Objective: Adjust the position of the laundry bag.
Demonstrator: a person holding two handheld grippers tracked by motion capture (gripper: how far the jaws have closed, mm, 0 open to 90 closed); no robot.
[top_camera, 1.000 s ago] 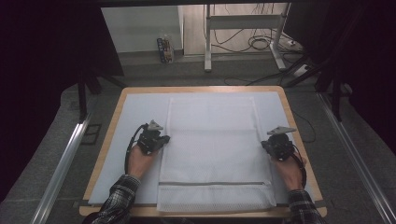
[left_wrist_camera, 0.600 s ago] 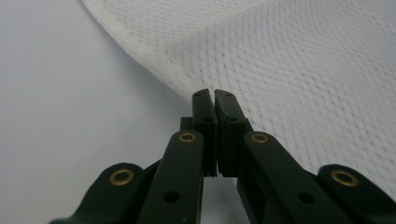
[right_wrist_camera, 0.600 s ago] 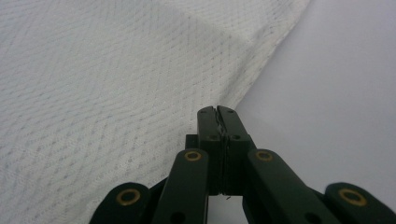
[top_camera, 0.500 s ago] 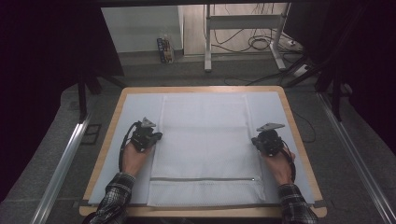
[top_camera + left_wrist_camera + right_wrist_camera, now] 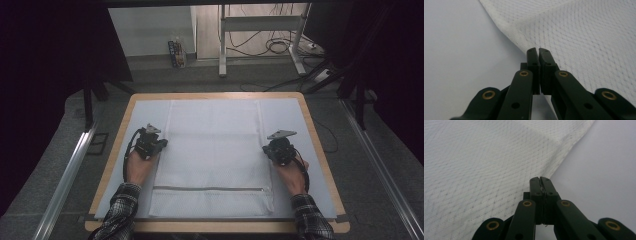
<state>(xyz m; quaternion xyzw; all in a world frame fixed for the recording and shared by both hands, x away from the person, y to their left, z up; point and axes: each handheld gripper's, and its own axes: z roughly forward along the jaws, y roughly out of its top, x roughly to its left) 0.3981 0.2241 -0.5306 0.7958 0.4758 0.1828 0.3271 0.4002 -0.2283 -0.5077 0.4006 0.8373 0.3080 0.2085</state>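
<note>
The white mesh zippered laundry bag point(image 5: 214, 157) lies flat across the middle of the frame on the pale grey tabletop point(image 5: 112, 165). The left claw point(image 5: 159, 145) and the right claw point(image 5: 267, 150) sit at its side edges, jaws closed; whether they pinch the mesh cannot be told. Pulling both sides evenly would likely keep the bag from wrinkling.

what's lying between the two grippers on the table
In the high view, the white mesh bag spans the stretch between the left gripper and the right gripper, lying flat; its zipper runs nearer the person.
</note>
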